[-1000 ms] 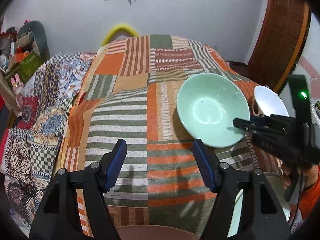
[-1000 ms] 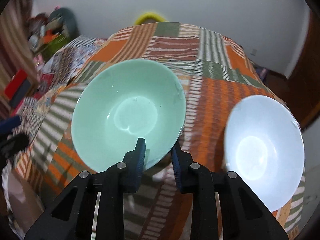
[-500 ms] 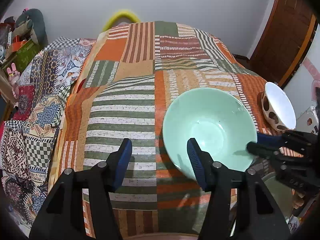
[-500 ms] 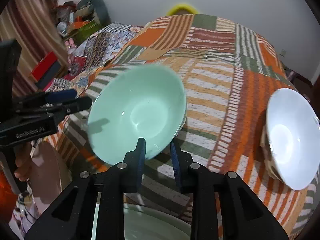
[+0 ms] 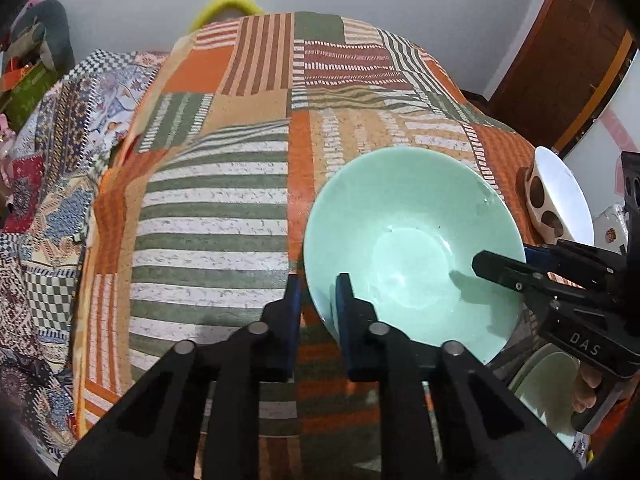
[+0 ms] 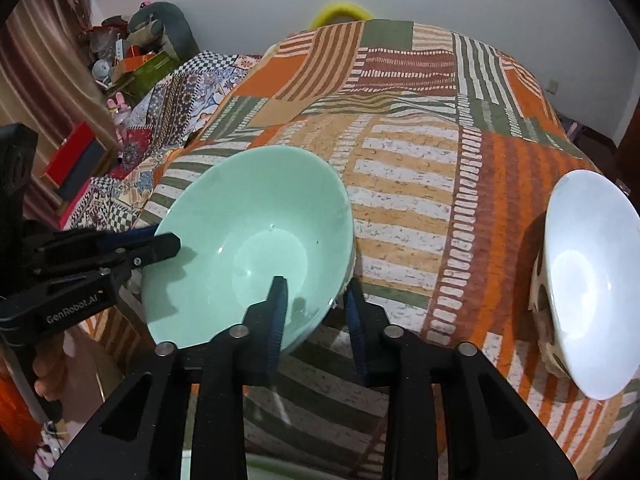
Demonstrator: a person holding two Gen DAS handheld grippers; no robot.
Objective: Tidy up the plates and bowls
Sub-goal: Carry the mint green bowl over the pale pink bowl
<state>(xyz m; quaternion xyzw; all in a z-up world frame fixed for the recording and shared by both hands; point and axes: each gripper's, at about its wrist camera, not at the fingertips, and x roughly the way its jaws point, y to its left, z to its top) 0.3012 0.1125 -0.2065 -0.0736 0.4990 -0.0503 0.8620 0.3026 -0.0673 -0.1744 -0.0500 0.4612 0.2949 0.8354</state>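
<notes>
A mint green bowl (image 5: 412,256) hangs above the patchwork cloth, held from both sides. My left gripper (image 5: 318,300) is shut on its near left rim, one finger inside and one outside. My right gripper (image 6: 316,300) straddles the opposite rim with its fingers spread wider than before and looks open. In the right wrist view the bowl (image 6: 248,248) shows with the left gripper (image 6: 160,246) at its left edge. A white bowl with brown spots (image 6: 588,284) stands at the table's right edge, also in the left wrist view (image 5: 560,196).
The table carries an orange, green and white patchwork cloth (image 5: 224,200). A pale green dish (image 5: 548,384) lies low at the right, below the table edge. A bed with patterned covers (image 6: 180,96) and clutter are at the left.
My left gripper has closed onto the green bowl's rim. My right gripper's fingers have spread apart from their tight grip on the other rim. The bowl has shifted left and nearer.
</notes>
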